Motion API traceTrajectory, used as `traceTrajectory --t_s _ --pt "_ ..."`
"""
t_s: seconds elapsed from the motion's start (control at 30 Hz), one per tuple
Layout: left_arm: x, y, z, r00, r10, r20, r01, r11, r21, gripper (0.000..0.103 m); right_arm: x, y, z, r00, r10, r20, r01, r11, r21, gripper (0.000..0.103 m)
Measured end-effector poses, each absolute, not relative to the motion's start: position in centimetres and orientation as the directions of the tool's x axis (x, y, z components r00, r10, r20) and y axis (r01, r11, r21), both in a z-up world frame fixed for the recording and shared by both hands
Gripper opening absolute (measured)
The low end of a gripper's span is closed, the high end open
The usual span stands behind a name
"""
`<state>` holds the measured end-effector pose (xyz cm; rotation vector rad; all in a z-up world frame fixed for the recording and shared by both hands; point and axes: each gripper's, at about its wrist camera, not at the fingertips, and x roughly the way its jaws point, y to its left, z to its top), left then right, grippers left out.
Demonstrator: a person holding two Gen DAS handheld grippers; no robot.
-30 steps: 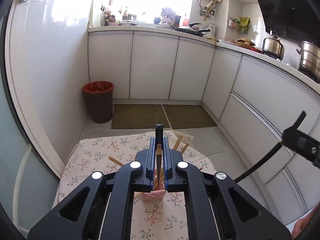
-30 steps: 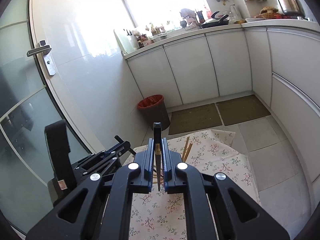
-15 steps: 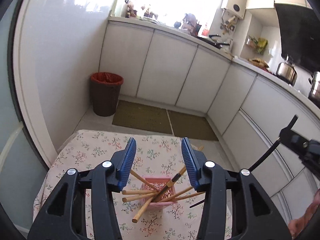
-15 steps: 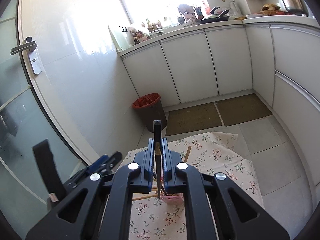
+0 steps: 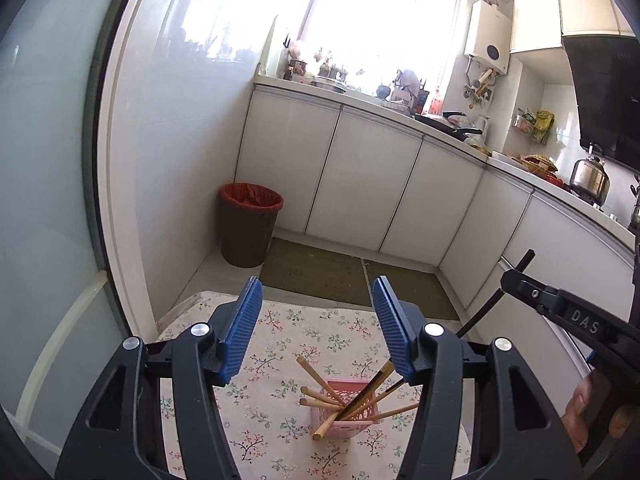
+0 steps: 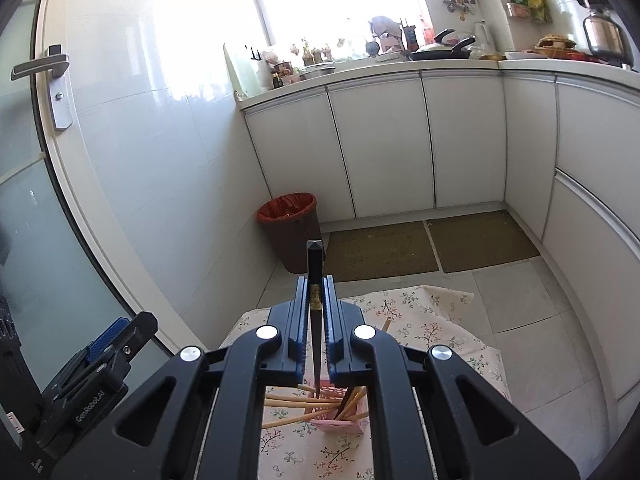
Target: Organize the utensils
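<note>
A floral cloth [image 5: 280, 360] covers the small tabletop, which sits in a kitchen corner with white cabinets [image 5: 360, 184] beyond and a brown bin with a red liner [image 5: 249, 224] on the floor by the wall. Bare cloth lies on all sides of the pink basket [image 5: 346, 416], which stands toward the right of the tabletop, back from its edges. Wooden chopsticks [image 5: 320, 402] lean out of the basket to left and right, fanned loosely, and one dark chopstick with a gold band [image 5: 366, 394] slants among them. The left hand-held gripper [image 5: 318, 330] hangs above the basket with its blue pads spread wide, holding nothing. The right hand-held gripper [image 6: 316, 314] pinches a black chopstick [image 6: 314, 268] upright, its lower tip pointing down over the basket [image 6: 340, 424].
</note>
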<state>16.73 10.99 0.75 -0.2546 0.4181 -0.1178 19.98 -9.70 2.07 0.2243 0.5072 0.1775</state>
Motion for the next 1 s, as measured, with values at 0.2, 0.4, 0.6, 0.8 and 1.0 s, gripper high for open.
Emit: traceTrajectory --t_s 0.2,0.4,0.6,0.8,1.0 --pt "16.4 11.7 1.0 0.912 -0.166 -0.376 0.059 0.959 -0.279 0.054 22.0 -8.4 -0.9 0.833 0.228 -0.503 -0.108 0.96 0.257 0.011" --pt "16.0 12.1 1.4 0.914 -0.163 -0.371 0.055 0.957 -0.286 0.054 22.1 -8.5 -0.1 0.848 0.2 -0.491 -0.093 0.968 0.233 0.02" --pt "15.0 11.6 2.3 0.919 -0.155 -0.363 0.057 0.962 -0.268 0.06 19.2 -8.9 1.8 0.879 0.17 -0.446 -0.09 0.976 0.196 0.027" --pt "12.2 9.5 4.1 0.944 -0.099 -0.315 0.038 0.98 -0.194 0.09 14.6 -9.5 3.1 0.912 0.087 -0.401 -0.027 0.988 0.153 0.055" --pt "8.9 6.9 4.9 0.956 -0.05 -0.289 0.018 0.994 -0.111 0.096 10.5 -11.1 3.8 0.924 -0.062 -0.378 0.111 0.988 0.109 0.086"
